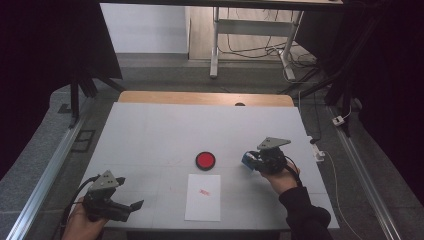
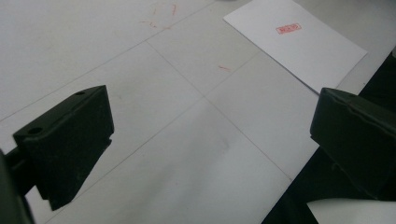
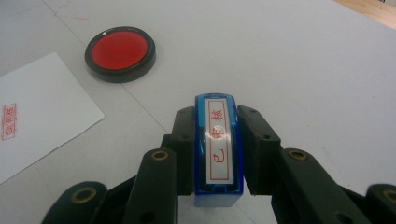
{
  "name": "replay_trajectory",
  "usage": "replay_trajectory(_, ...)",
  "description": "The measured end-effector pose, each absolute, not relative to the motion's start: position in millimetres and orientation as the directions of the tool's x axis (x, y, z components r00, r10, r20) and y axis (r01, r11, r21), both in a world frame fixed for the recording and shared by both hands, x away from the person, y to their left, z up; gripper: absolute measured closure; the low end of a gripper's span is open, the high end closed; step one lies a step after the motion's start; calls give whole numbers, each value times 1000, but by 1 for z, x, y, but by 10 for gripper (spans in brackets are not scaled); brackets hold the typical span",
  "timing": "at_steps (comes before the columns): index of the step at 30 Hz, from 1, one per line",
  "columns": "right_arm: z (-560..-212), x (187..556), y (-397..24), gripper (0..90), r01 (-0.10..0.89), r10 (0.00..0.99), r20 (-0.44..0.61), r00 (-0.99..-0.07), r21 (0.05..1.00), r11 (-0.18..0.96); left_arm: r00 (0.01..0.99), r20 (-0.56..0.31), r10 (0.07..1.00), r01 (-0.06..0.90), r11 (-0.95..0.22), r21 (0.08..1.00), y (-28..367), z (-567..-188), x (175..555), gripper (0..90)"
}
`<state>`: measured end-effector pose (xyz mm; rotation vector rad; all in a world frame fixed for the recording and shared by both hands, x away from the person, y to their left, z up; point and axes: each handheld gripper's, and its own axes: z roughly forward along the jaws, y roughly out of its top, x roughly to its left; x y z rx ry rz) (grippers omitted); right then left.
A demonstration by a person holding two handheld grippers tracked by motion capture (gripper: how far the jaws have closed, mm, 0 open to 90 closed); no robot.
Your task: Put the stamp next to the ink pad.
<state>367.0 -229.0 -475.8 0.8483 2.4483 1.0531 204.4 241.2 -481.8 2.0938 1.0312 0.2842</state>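
A blue stamp (image 3: 218,149) with a white label in red characters is clamped between the jaws of my right gripper (image 3: 217,140), which is shut on it. In the high view this gripper (image 1: 251,161) sits right of the red ink pad (image 1: 205,160), with the stamp (image 1: 247,159) at its tip. The round black-rimmed ink pad (image 3: 120,52) lies ahead and to the left. A white sheet of paper (image 1: 203,197) bearing one red stamp mark (image 1: 203,191) lies in front of the pad. My left gripper (image 1: 132,207) is open near the table's front left edge, holding nothing.
The white table (image 1: 160,130) has a wooden strip (image 1: 205,98) along its far edge. The paper (image 2: 295,42) lies ahead of the left gripper's jaws, with its red mark (image 2: 288,28). Faint red smudges (image 2: 161,16) mark the table. Metal rails and cables run along the floor.
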Motion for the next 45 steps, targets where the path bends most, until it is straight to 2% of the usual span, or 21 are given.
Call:
replay_trajectory(25,-491,374,-229,685,429,644,-57,-763,701,570,652,-128,747,581,-384,717,240,-482,205,1)
replay_trajectory(33,-487,373,-230,627,428,653,-56,-755,713,556,653,-128,747,582,-386,716,240,-482,205,2)
replay_trajectory(39,-479,370,-228,546,431,668,-51,-742,728,534,649,-131,749,584,-381,717,241,-482,205,2)
replay_trajectory(45,-470,363,-228,385,448,686,-33,-727,734,511,648,-133,750,585,-378,718,241,-482,205,2)
